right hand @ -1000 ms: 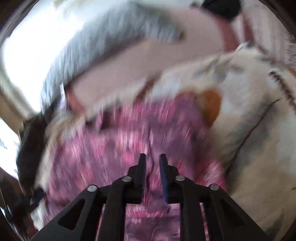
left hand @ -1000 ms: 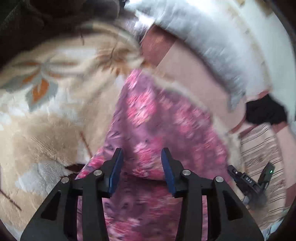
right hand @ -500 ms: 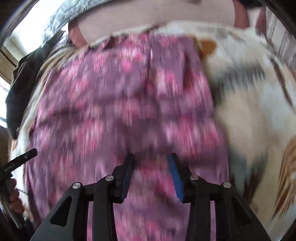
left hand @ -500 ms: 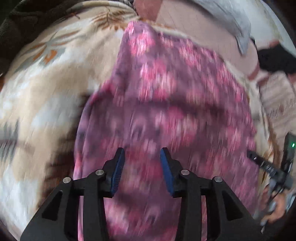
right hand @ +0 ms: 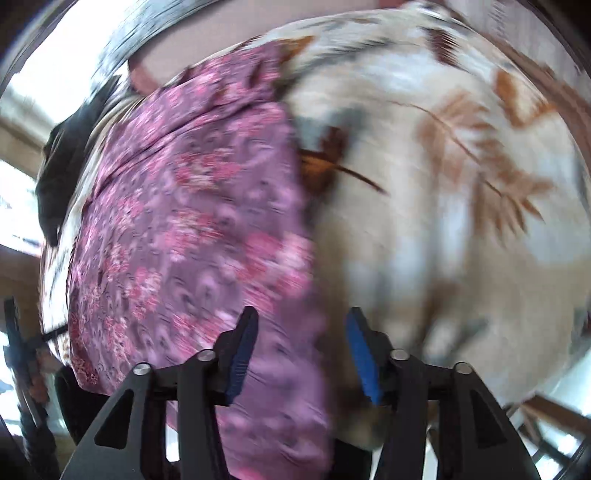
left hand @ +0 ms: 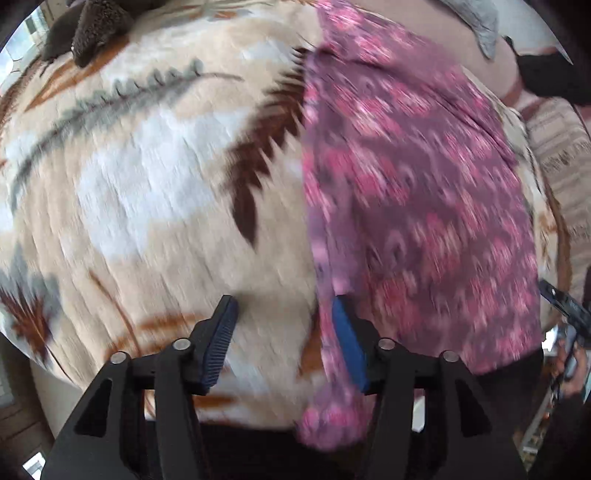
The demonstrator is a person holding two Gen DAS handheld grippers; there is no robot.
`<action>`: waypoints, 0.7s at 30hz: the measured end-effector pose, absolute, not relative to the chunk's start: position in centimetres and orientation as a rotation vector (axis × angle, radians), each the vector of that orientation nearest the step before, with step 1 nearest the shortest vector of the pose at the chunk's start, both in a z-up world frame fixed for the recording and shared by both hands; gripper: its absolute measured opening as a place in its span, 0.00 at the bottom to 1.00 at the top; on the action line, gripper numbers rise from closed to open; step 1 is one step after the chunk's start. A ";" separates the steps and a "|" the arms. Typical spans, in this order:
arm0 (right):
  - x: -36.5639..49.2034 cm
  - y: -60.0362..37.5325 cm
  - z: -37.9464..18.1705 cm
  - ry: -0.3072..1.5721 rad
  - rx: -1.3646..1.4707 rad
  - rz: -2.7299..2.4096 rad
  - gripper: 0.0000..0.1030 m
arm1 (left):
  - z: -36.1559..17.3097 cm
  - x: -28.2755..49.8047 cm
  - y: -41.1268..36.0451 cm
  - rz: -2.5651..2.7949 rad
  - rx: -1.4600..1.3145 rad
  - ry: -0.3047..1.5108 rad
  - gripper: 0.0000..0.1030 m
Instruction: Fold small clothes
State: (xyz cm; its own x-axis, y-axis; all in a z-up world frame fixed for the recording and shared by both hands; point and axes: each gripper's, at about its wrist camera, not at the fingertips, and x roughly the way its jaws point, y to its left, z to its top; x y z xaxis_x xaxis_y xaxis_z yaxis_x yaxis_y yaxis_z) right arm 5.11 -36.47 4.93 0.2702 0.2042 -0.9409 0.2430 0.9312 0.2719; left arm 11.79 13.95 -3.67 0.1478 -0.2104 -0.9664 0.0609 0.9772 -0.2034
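Left gripper: jaws just been opening, spread, nothing pinched; floral garment edge brushing inner side of right-hand pad, bulk off rightward. Garment flat on leaf-print blanket, long axis running away from near edge. Right gripper: just been opening too, spread over garment's right border, nothing pinched.

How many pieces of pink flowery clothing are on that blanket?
1. The pink floral garment lies spread on the leaf-patterned blanket, one end hanging off the near edge. More could be hidden beneath it.

Cream leaf-patterned blanket as the surface, purple-pink floral garment spread flat on it, dark furry item at far edge
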 end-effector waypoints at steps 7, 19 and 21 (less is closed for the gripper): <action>1.6 -39.2 1.9 1.324 0.708 0.144 0.54 | -5.3 8.4 11.9 -0.307 -0.190 1.478 0.61; 1.4 -35.3 5.1 1.283 0.607 0.391 0.05 | -4.2 6.6 13.6 -0.359 -0.326 1.528 0.03; 1.4 -35.4 6.8 1.210 0.630 0.419 0.04 | -2.9 6.6 14.3 -0.397 -0.387 1.494 0.03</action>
State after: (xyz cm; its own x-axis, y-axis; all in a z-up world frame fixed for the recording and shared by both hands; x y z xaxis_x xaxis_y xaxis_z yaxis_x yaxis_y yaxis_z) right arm 1.36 -35.44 6.83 0.3097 0.6116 -0.7281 0.0301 0.7590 0.6504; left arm 6.61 14.34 -2.87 0.0379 -0.4818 -0.8755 0.0163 0.8763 -0.4816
